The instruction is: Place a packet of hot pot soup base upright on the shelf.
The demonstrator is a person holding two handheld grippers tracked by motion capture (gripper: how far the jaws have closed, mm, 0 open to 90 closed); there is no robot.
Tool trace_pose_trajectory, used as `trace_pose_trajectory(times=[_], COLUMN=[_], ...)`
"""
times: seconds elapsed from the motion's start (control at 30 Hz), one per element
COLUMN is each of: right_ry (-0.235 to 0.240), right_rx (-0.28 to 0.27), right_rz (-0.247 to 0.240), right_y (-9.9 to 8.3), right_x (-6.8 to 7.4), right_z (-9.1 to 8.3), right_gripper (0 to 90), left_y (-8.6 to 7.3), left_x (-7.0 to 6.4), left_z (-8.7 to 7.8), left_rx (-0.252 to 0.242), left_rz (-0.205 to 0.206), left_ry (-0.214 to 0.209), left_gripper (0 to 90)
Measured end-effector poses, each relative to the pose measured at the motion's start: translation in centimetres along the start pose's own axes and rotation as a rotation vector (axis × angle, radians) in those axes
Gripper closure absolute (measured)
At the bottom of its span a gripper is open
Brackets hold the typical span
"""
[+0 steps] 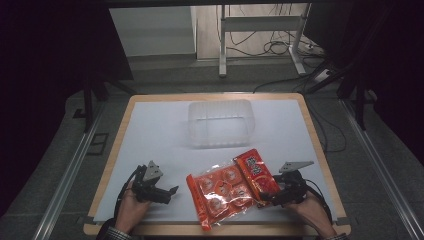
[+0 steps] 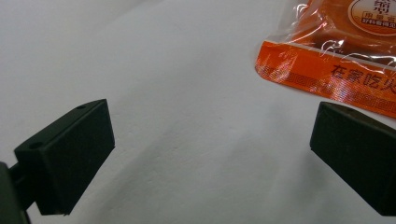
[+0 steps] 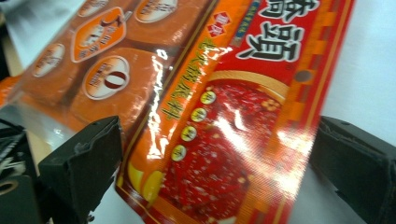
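Two snack packets lie side by side near the table's (image 1: pixel 150 107) front edge, the red packet (image 1: pixel 256 172) straddled by the spread jaws of the right gripper (image 1: pixel 266 198), while the left gripper (image 1: pixel 172 192), jaws wide and holding nothing, rests just left of the orange packet (image 1: pixel 217 192).

Glossy crinkled plastic red packet (image 3: pixel 224 140), matt white table sheet (image 1: pixel 150 135), translucent ribbed plastic container (image 1: pixel 220 122).
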State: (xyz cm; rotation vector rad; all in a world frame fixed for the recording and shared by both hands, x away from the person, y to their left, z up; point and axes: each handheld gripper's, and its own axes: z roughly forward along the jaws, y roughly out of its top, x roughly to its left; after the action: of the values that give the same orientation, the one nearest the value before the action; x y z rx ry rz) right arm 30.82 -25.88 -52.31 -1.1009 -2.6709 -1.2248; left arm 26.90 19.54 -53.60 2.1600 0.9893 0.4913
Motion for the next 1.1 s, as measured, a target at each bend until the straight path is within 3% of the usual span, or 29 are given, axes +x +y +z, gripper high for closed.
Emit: trace_pose_trajectory(times=[0.17,0.47,0.6,0.63,0.7,0.87,1.1], right_ry=[0.010,0.031,0.047,0.048,0.039,-0.004,-0.016], right_rx=[0.004,-0.016,-0.014,0.008,0.019,0.056,0.087], right_rz=[0.004,0.007,0.035,0.021,0.011,-0.042,-0.043], right_y=[0.5,2.0,2.6,2.8,2.8,3.3,3.9], right_x=[0.4,0.9,0.9,1.1,1.2,1.6,1.3], right_z=[0.2,0.2,0.5,0.9,1.0,1.5,2.4], right_gripper=[5.7,30.6,34.6,36.3,37.7,55.3,63.6], left_y=[0.0,0.0,0.0,0.0,0.0,0.0,0.0], left_x=[0.0,0.0,0.0,0.0,0.0,0.0,-0.1], left_z=[0.0,0.1,0.1,0.1,0.1,0.1,0.1], left_rx=[0.004,0.011,0.011,0.011,0.011,0.015,0.017], left_rz=[0.003,0.007,0.008,0.008,0.009,0.017,0.015], left_ry=[0.002,0.013,0.014,0.014,0.014,0.018,0.019], left_gripper=[0.0,0.0,0.0,0.0,0.0,0.0,0.0])
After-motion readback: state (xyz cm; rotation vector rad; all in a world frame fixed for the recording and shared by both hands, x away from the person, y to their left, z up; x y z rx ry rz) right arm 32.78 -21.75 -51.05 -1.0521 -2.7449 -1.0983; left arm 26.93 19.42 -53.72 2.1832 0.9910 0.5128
